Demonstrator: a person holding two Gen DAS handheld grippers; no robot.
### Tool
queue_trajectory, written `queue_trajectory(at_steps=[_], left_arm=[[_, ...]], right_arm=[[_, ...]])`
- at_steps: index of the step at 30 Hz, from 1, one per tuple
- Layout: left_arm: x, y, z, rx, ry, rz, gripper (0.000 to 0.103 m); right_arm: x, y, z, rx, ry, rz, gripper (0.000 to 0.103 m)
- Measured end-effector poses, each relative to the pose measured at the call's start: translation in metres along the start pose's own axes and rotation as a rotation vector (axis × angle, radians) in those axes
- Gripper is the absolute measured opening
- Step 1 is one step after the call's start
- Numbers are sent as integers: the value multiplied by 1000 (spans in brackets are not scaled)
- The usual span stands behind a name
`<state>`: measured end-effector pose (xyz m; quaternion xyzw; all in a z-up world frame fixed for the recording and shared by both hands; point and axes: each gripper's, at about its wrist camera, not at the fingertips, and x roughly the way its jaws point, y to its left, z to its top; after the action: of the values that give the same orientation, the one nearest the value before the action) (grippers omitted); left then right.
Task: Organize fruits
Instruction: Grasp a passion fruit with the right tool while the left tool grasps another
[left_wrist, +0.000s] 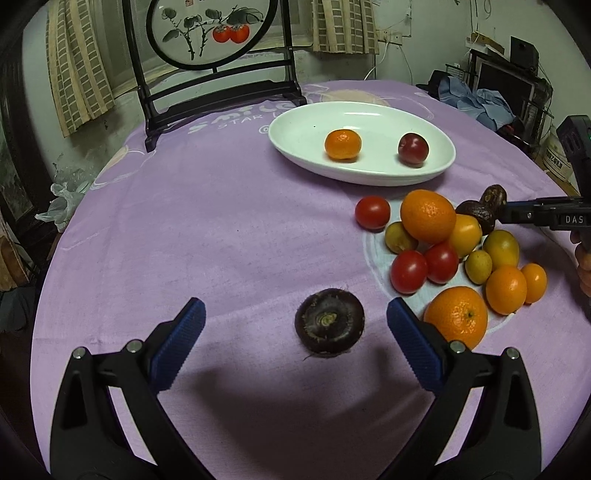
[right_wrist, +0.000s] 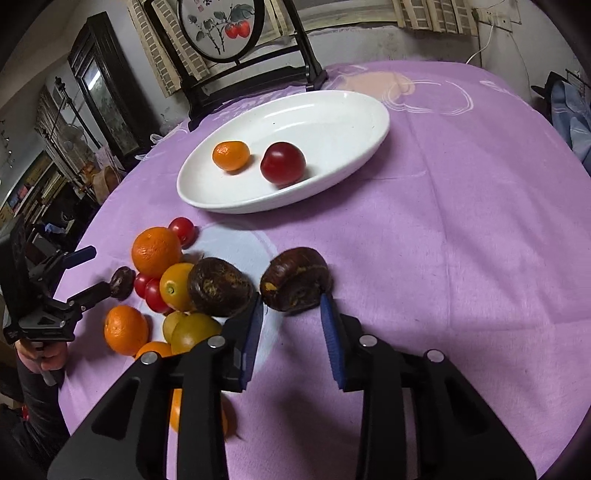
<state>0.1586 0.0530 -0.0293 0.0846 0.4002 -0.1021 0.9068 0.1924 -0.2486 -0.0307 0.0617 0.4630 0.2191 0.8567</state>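
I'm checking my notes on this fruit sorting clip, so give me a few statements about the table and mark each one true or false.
1. The white plate holds two fruits, a small orange and a dark red plum. True.
2. The left gripper is shut on a tomato. False: it is open, with a dark water chestnut lying on the cloth between its fingers.
3. The right gripper is open, with a dark chestnut at its fingertips. True.
4. The table is covered with a green cloth. False: the tablecloth is purple.
5. The pile of fruit is on the plate. False: the pile lies on the cloth beside it.
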Motion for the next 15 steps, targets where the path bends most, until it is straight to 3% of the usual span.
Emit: queue_trajectory(at_steps=[6, 15], left_arm=[[-2, 3, 0, -12, -6, -3, 100], [-1, 5, 0, -20, 0, -4, 100]], right_arm=[[15, 13, 8, -89, -3, -67, 43], [36, 21, 24, -157, -5, -111, 43]])
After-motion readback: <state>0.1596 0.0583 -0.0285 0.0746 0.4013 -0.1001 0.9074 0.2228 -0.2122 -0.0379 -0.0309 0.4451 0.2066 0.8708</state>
